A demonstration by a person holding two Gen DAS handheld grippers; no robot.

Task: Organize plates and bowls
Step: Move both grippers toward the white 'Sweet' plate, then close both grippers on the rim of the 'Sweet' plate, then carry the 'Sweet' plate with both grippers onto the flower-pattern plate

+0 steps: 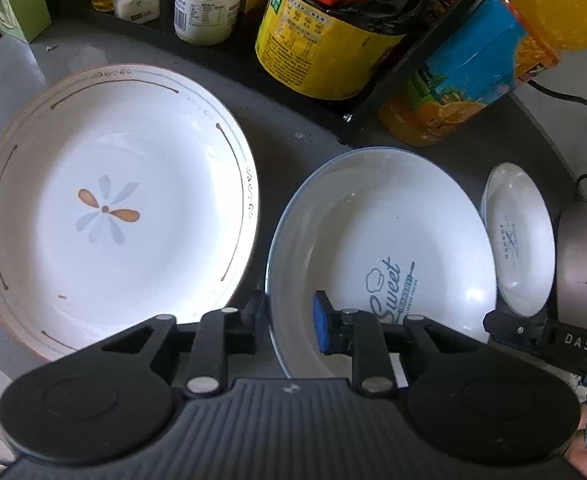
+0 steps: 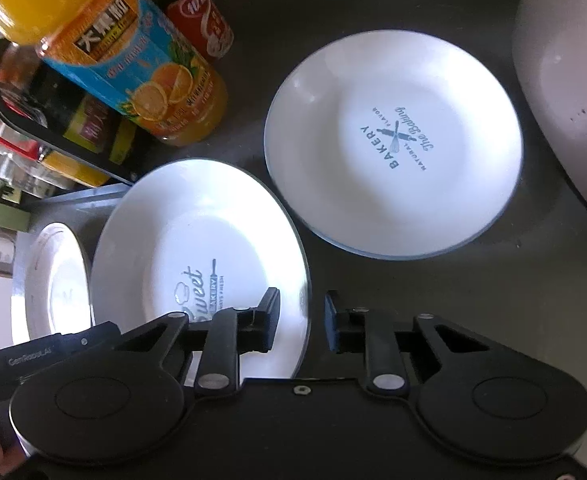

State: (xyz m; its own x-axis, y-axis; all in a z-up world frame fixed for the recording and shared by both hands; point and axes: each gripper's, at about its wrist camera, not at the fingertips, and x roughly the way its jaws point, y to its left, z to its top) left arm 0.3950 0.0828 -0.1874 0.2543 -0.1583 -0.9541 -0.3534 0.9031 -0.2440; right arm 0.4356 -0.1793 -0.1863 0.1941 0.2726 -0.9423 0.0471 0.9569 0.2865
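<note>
You are holding both hand-held grippers over the "Sweet" plate [image 1: 381,256], a white dish with a thin blue rim and blue script printed in its well, lying flat on the dark bench [image 2: 433,320].

Your left hand-held gripper [image 1: 289,320] is straddling that plate's left rim: the black finger is sitting outside the edge, the blue-padded finger [image 1: 322,326] inside, jaws narrowed around the rim. Whether the pads are already pressing, you cannot tell from here.

Your right hand-held gripper [image 2: 302,322] is straddling the opposite rim of the same plate, one finger over the white well and the other over the bench beyond the edge, with a narrow gap between them. Contact there is also unclear.

Just left of your left hand-held gripper the flower plate [image 1: 113,208] is lying flat, larger, white, with a brown-edged rim and an orange and grey-blue flower in its centre; its rim is lying close beside the "Sweet" plate.

Ahead and to the right of your right hand-held gripper the "Bakery" plate [image 2: 393,144] is resting, white with a blue rim, near but apart from the one you are working on.

Beyond the plates an orange juice bottle [image 2: 133,68], a red can [image 2: 201,20] and a black wire rack [image 1: 413,60] holding a yellow-labelled oil jug [image 1: 325,28] are crowding the far bench. A pale round pot [image 2: 565,80] is bulging in at the right.
</note>
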